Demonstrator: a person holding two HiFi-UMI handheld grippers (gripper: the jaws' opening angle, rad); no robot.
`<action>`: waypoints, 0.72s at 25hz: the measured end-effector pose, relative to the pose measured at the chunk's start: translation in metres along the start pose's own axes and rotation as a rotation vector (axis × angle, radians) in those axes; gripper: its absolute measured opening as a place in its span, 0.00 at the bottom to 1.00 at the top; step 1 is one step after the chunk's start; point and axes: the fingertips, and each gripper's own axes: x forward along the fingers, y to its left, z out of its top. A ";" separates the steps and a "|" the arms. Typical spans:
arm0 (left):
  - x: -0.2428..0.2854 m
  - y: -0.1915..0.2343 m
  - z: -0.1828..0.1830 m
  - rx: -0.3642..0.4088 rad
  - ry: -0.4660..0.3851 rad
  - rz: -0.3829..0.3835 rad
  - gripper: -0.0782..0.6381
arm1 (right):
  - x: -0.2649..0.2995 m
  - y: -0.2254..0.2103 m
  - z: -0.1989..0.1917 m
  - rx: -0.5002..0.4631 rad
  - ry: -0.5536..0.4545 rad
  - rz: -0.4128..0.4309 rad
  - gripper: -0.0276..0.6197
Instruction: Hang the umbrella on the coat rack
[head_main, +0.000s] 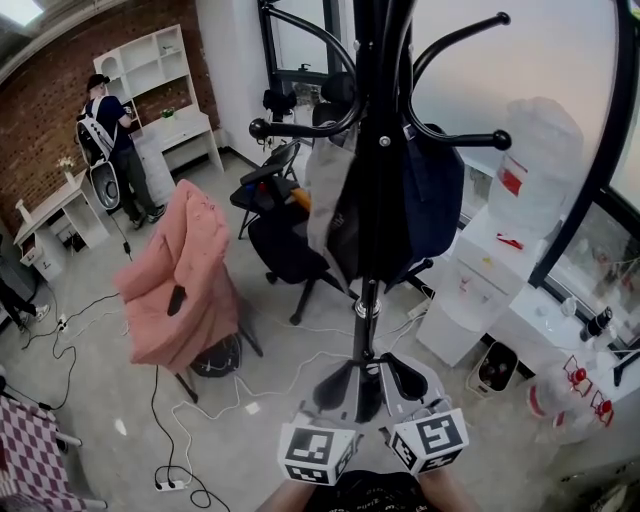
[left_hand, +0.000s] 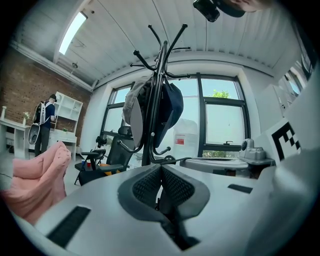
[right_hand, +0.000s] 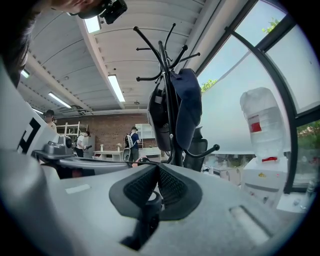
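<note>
**Umbrella** (head_main: 368, 392). Bottom centre of the head view: a dark, narrow shape between your two grippers, in line with the rack's pole. It is not yet hung. You carry it between both hands, probably so that it stays steady and its top can go over a hook.

**Left gripper** (head_main: 335, 378). Bottom centre, just left of the umbrella. In the left gripper view the pads meet at the tips and a dark strip is pinched low between them. I take this as a grip on the umbrella, though which part you hold cannot be told.

**Right gripper** (head_main: 405, 378). Bottom centre, just right of the umbrella and angled in toward its partner. In the right gripper view the jaws are closed. A dark stub with a pale round end sits between the pads, likely another part of the umbrella.

**Rack** (head_main: 372, 200). Black pole up the middle of the frame, close ahead of both grippers. A navy garment (head_main: 440, 195) and a grey one (head_main: 325, 190) fill the lower pegs. The curved hook (head_main: 300, 130) at upper centre-left looks free and is probably your target.

**Chair** (head_main: 185, 270). Left of centre, well apart, draped in pink cloth.

**Person** (head_main: 105, 125). Upper left, by the white shelves and well clear of the work.
</note>
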 end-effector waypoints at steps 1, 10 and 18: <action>0.002 0.001 0.002 -0.001 -0.001 -0.003 0.12 | 0.002 -0.001 0.002 0.000 -0.001 -0.002 0.06; 0.015 0.017 0.006 -0.019 0.015 0.005 0.12 | 0.020 -0.005 0.009 -0.013 0.016 0.007 0.06; 0.034 0.023 0.002 -0.039 0.043 -0.012 0.12 | 0.033 -0.013 0.001 0.003 0.056 -0.008 0.06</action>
